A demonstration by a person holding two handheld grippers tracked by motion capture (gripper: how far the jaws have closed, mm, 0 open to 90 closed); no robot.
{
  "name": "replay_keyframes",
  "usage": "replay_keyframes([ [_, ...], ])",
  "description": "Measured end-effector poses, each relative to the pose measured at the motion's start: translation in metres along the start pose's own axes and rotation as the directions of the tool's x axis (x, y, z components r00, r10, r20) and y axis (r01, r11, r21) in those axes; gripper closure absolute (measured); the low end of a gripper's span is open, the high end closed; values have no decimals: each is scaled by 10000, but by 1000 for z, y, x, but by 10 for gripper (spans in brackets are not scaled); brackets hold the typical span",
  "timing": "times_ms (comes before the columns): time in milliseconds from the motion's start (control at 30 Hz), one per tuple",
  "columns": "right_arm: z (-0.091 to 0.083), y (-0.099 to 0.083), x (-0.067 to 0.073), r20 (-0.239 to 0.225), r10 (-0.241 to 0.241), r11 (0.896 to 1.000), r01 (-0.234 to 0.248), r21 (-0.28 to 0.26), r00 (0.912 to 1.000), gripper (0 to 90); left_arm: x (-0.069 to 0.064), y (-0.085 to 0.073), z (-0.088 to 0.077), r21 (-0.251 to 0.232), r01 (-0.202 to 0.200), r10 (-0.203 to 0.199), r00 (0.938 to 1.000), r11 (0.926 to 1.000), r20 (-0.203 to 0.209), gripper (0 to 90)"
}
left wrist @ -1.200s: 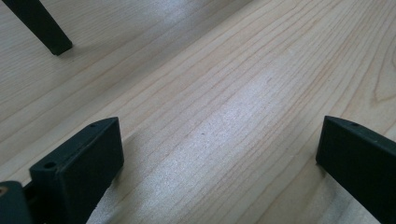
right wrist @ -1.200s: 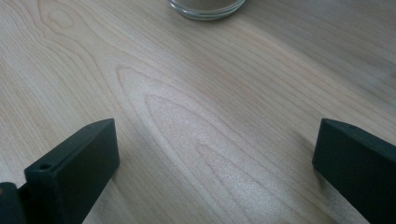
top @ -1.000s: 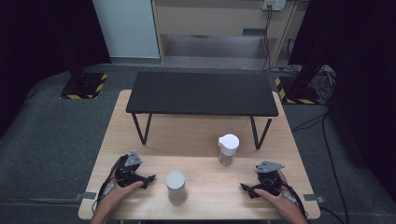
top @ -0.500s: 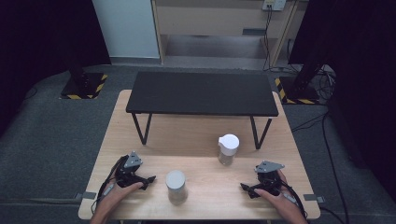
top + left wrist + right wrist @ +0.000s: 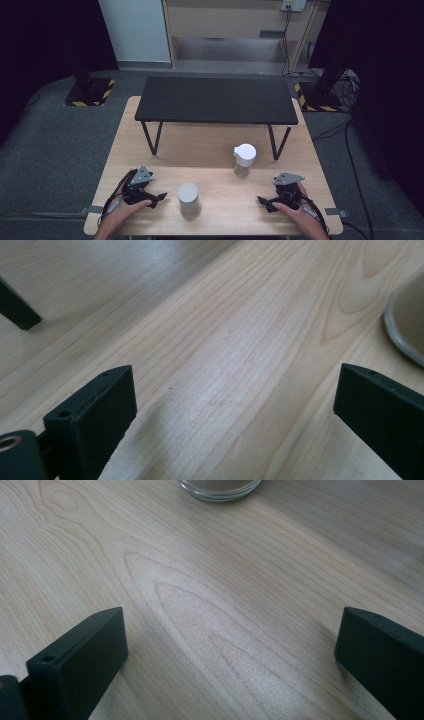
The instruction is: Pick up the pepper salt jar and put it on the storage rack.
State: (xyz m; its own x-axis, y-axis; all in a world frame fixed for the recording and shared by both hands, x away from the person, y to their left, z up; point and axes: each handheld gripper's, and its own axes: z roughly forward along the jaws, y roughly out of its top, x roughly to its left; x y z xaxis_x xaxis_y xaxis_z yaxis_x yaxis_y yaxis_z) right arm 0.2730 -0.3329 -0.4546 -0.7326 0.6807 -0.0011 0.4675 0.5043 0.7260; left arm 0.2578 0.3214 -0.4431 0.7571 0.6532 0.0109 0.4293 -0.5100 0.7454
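Two jars stand on the table (image 5: 215,145): a grey-lidded jar (image 5: 188,200) between the grippers, a white-lidded jar (image 5: 244,160) farther back. The left gripper (image 5: 159,196), jaws spread and just narrowing slightly, and the right gripper (image 5: 261,201), spread wide, both grasp nothing.

Left gripper (image 5: 235,405) low over the light wood surface (image 5: 225,340), grain running toward 1 o'clock. Its two black fingers (image 5: 95,415) stand wide apart at 8 and 4 o'clock, having just been closing slightly, bare wood between them. Rounded base of a pale container (image 5: 407,325) at 2 o'clock. Dark leg end (image 5: 17,307) at 10 o'clock.
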Motion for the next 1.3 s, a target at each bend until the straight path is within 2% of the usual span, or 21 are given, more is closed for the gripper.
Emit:
replay_keyframes([
  [333, 0, 0, 0, 0, 2, 10000, -2, 0, 10000, 12, -5, 1, -6, 1, -423, 423, 9983, 9991, 397, 23],
  [567, 0, 0, 0, 0, 0, 10000, 0, 0, 10000, 12, -5, 1, -10, -218, -673, 691, 9934, 9975, 917, 23],
  [867, 0, 0, 0, -1, 2, 10000, -2, 0, 10000, 12, -7, 3, -10, -275, -983, 1009, 9878, 9948, 1183, 23],
  [1300, 0, 0, 0, 1, -1, 10000, 1, 1, 10000, 12, -11, 6, -9, -720, -1145, 1250, 9784, 9908, 1644, 22],
])
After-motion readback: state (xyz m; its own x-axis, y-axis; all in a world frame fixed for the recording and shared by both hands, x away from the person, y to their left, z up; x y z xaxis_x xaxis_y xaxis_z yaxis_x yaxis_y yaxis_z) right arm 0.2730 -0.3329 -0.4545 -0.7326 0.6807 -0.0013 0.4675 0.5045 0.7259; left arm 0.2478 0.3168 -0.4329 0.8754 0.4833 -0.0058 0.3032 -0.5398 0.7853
